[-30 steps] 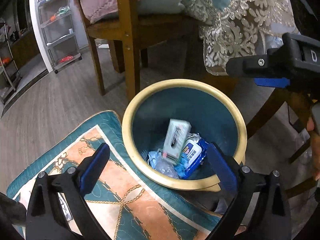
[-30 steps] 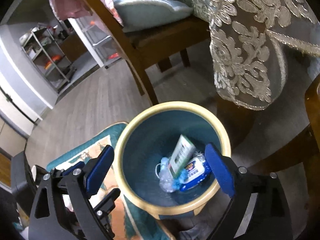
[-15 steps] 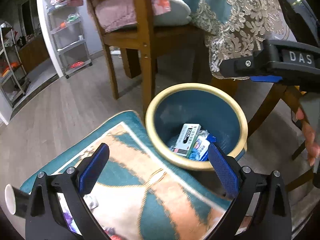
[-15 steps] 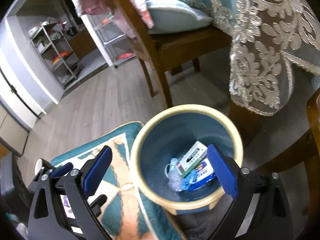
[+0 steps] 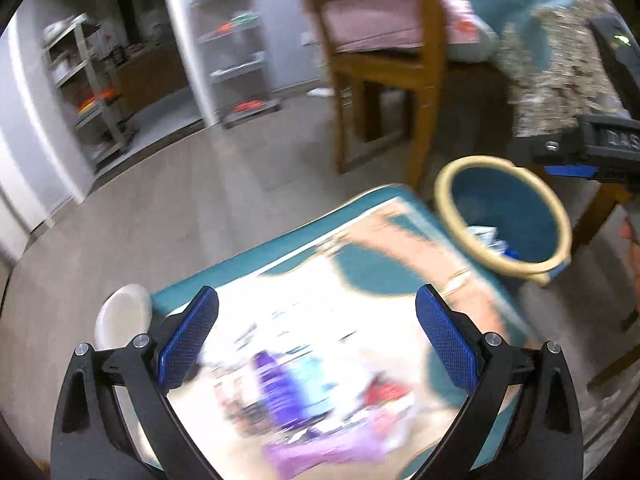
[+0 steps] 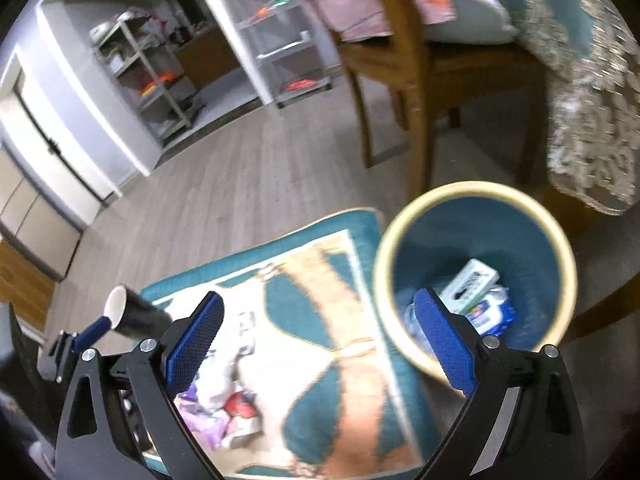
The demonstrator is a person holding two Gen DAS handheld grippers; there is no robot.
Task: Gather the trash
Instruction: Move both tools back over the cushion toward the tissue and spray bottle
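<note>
Two grippers hang over the mat, both spread wide and holding nothing. We read the left gripper (image 5: 316,338) as aimed at the litter pile (image 6: 224,408), purple and red wrappers at the mat's six o'clock edge, too blurred for any print to be read. A black paper cup (image 6: 134,314) lies on its side at nine o'clock, likely trash too. The teal bin (image 6: 476,196) stands at three o'clock, touching the patterned mat (image 6: 320,272), close for short drops; inside it lie a white box (image 6: 474,282) and a blue wipes pack (image 6: 494,312), their labels illegible. The right gripper (image 6: 318,338) hovers near the bin's rim. On its body, seen from the left camera, the letters look like "DAS".
</note>
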